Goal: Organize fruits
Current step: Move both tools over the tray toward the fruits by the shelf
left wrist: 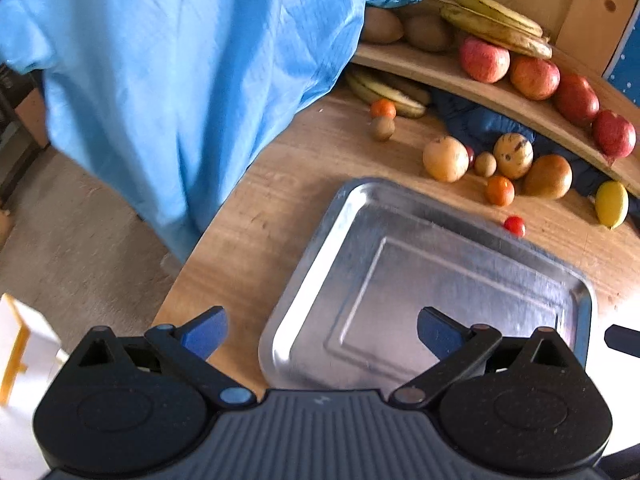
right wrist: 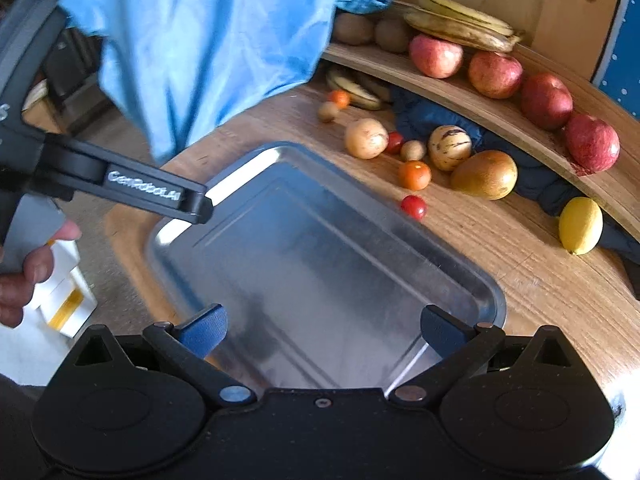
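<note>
An empty metal tray point(left wrist: 352, 216) point(right wrist: 472, 276) lies on the round wooden table point(left wrist: 260, 208) point(right wrist: 520, 248). Beyond it lie loose fruits: a small red tomato point(left wrist: 514, 225) point(right wrist: 414, 207), an orange tomato point(left wrist: 500, 190) point(right wrist: 415, 175), a pale round fruit point(left wrist: 445, 159) point(right wrist: 366, 138), a striped melon point(left wrist: 513, 155) point(right wrist: 449, 147), a brownish mango point(left wrist: 548, 176) point(right wrist: 484, 175) and a lemon point(left wrist: 611, 204) point(right wrist: 580, 225). My left gripper point(left wrist: 322, 330) hovers open over the tray's near left corner. My right gripper point(right wrist: 323, 330) is open above the tray's near edge. The left gripper's body point(right wrist: 156, 194) shows at left in the right wrist view.
A curved wooden shelf point(left wrist: 440, 70) point(right wrist: 460, 96) behind holds red apples point(left wrist: 484, 60) point(right wrist: 436, 56), bananas point(left wrist: 496, 24) point(right wrist: 460, 24) and kiwis point(left wrist: 382, 26). More bananas point(left wrist: 386, 94) lie under it beside dark blue cloth point(left wrist: 480, 120). A person's light blue garment point(left wrist: 180, 80) point(right wrist: 200, 40) hangs at left. White box point(right wrist: 64, 292) on floor.
</note>
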`<act>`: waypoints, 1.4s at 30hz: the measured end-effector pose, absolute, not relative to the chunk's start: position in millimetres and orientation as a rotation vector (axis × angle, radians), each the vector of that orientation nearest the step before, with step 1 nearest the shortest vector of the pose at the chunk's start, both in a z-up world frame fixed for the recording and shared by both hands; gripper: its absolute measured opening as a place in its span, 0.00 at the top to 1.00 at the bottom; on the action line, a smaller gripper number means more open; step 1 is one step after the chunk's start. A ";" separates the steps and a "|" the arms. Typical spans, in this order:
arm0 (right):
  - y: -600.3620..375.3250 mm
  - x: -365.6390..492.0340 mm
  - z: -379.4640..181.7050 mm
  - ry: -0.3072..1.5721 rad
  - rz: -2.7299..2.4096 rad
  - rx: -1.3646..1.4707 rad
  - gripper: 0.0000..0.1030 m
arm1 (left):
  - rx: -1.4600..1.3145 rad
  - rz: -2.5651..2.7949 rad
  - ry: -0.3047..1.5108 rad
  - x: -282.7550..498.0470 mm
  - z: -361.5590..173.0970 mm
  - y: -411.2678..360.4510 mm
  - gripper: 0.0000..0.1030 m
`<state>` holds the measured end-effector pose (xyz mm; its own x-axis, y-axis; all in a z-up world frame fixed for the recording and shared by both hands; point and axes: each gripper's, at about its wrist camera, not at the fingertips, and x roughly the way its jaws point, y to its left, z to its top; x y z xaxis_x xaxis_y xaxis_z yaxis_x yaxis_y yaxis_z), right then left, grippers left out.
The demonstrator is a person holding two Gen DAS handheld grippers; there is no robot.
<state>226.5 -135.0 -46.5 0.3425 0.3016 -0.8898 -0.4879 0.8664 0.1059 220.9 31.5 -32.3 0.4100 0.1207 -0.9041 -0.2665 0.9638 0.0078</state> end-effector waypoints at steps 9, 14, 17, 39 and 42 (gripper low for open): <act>-118.6 248.9 -45.2 1.099 0.371 -0.204 0.00 | -0.147 0.146 1.136 253.9 -46.8 59.4 0.00; -118.8 264.4 -48.2 1.104 0.336 -0.217 0.00 | -0.166 0.124 1.155 271.3 -53.0 67.0 0.00; -123.8 277.4 -52.6 1.101 0.313 -0.204 0.00 | -0.161 0.118 1.148 281.9 -54.7 67.1 0.00; -170.3 352.7 -87.3 1.146 0.235 -0.026 0.01 | -0.123 0.041 1.088 364.5 -58.4 13.1 0.01; -170.5 356.5 -92.9 1.155 0.252 0.004 0.01 | -0.136 0.018 1.073 369.9 -58.5 12.0 0.01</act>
<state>356.5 -170.5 -92.9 0.3788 0.1989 -0.9038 -0.1953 0.9718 0.1320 369.9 12.0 -58.5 0.4778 -0.0515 -0.8769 -0.0806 0.9915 -0.1022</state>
